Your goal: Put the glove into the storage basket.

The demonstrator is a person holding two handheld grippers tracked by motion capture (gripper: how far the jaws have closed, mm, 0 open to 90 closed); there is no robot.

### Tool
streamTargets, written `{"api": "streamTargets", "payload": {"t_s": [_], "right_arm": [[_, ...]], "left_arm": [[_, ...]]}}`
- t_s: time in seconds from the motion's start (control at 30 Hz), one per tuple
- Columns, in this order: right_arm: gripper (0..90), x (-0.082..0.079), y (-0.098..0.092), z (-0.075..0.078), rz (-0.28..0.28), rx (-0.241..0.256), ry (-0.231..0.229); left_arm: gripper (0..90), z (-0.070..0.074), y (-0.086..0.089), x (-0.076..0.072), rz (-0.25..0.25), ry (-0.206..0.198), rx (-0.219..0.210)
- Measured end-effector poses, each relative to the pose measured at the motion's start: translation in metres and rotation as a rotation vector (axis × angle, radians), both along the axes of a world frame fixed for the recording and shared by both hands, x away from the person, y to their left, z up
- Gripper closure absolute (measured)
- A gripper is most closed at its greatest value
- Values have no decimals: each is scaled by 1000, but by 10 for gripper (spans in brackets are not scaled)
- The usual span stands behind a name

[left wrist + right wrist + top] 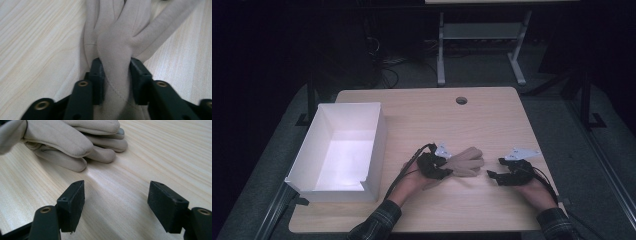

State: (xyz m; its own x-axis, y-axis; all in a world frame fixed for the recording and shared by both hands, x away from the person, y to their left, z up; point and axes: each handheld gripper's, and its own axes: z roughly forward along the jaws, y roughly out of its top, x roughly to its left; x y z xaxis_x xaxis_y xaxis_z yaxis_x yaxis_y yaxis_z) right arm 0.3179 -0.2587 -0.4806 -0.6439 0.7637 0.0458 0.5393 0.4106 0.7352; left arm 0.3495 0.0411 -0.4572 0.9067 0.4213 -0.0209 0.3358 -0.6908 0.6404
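A beige fabric glove lies on the wooden table, its fingers spread toward the right. My left gripper is shut on the glove near its palm, the cloth bunched between both jaws. The left gripper view has my left gripper pinching the fabric tightly. My right gripper rests low over the table just right of the glove, open with nothing between its jaws. Ahead of my right gripper in its own view, the glove's fingertips lie at the upper left.
A white open box stands at the table's left side. A round cable hole sits near the far edge. Beyond the table stands a grey metal frame on a dark floor.
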Motion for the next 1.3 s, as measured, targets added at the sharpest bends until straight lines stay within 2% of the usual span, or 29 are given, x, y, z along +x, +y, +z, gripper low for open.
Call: {"api": "streamTargets", "payload": {"t_s": [0.07,0.17,0.33,0.43,0.7,0.87,1.0,1.17,1.3], "right_arm": [[280,0,0,-1,1,3,-4],[276,0,1,-1,2,3,-4],[268,0,1,-1,6,2,-6],[266,0,0,-1,10,0,-7],[260,0,1,-1,10,1,-6],[260,0,1,-1,9,3,-5],[260,0,1,-1,10,3,-5],[260,0,1,-1,11,1,-6],[260,0,1,-1,11,1,-6]], "left_arm": [[709,2,0,1,13,11,2],[723,6,1,1,30,8,6],[725,24,12,3,81,24,-42],[725,44,20,3,116,23,-73],[723,99,43,4,176,13,-104],[723,132,69,4,218,-17,-116],[723,153,94,4,257,-46,-126],[723,170,132,3,321,-77,-136],[723,175,161,0,386,-89,-151]]}}
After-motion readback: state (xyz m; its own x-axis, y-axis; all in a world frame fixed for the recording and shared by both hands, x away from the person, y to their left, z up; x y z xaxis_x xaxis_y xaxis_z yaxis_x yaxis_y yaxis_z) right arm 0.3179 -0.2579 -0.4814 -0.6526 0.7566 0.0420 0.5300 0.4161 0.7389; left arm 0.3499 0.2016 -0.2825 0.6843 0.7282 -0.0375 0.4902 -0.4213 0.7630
